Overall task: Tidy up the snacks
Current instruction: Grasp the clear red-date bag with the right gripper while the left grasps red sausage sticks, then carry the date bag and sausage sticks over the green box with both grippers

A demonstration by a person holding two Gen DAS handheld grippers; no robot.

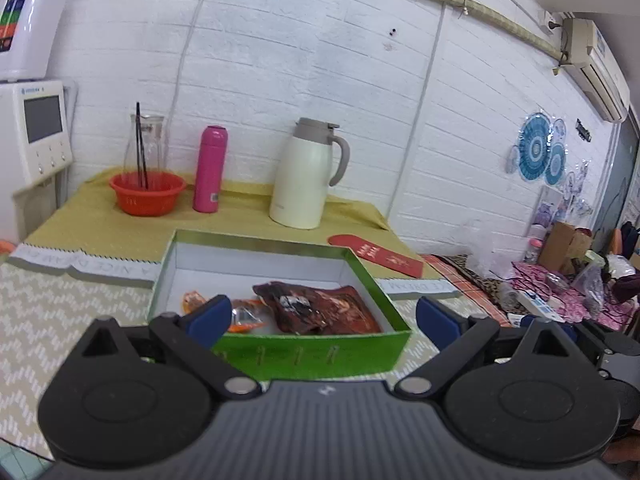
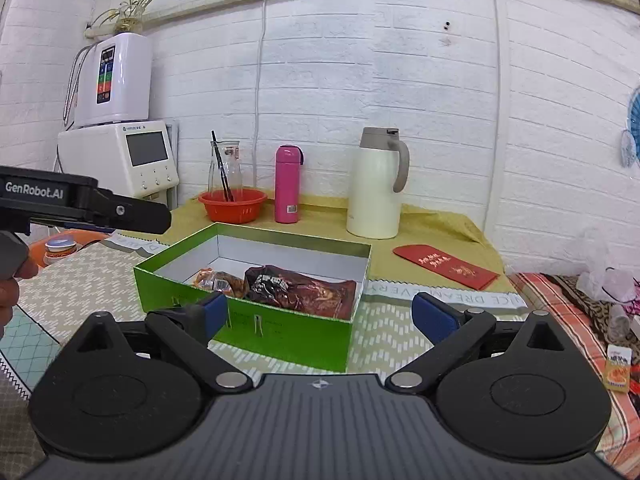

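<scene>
right wrist view shows both the left claw (image 1: 322,318) and right claw (image 2: 320,314) spread wide and empty above the green box (image 2: 280,336) already holding snack packets (image 2: 300,286), so next likely means fetching the orange packet (image 2: 618,370) lying right.

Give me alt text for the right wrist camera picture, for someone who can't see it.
An open green box on a patterned tablecloth holds a dark red snack bag and orange snack packets, seen past the empty, open right tongs. Behind stand a cream thermal jug, pink bottle and red basket; the left tongs enter at left.
</scene>
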